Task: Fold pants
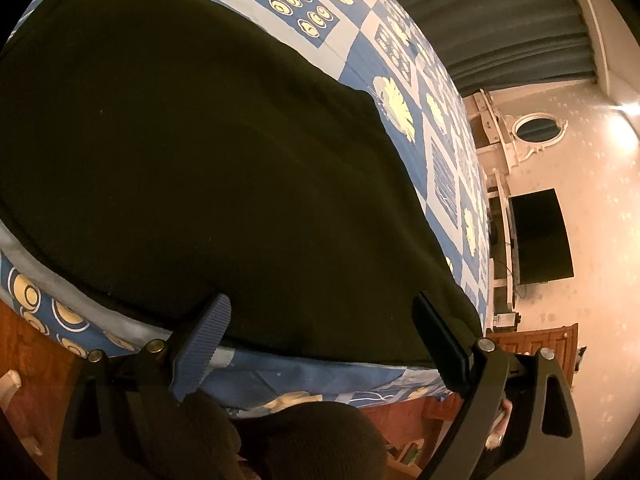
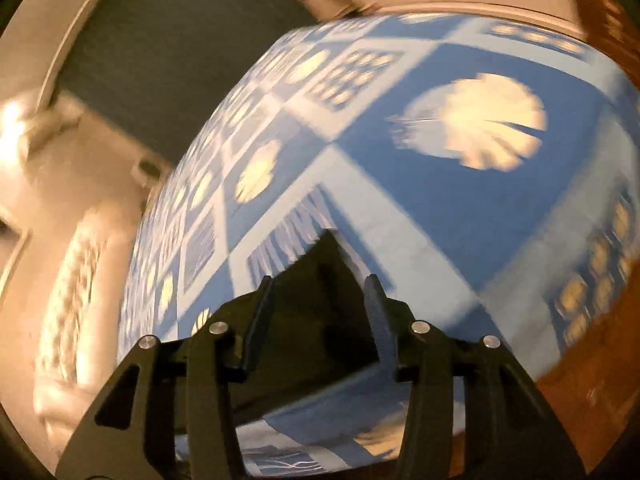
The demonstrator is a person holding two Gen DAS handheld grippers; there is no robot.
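Observation:
The black pants (image 1: 200, 152) lie spread flat over the blue patterned bedspread (image 1: 360, 60), filling most of the left wrist view. My left gripper (image 1: 320, 310) is open at the pants' near edge, its fingers (image 1: 208, 332) wide apart on either side of the hem by the bed's edge. In the blurred right wrist view, a corner of the black pants (image 2: 320, 280) sits between the fingers (image 2: 376, 308) of my right gripper (image 2: 320, 288). The jaws stand apart around the cloth, and whether they pinch it is unclear.
The bed's front edge (image 1: 300, 376) runs just below the left gripper, with wooden floor (image 1: 24, 344) beneath. A black TV (image 1: 540, 236) and white shelf stand by the far wall. The bedspread (image 2: 440, 220) stretches ahead of the right gripper, with wood floor (image 2: 592, 360) at right.

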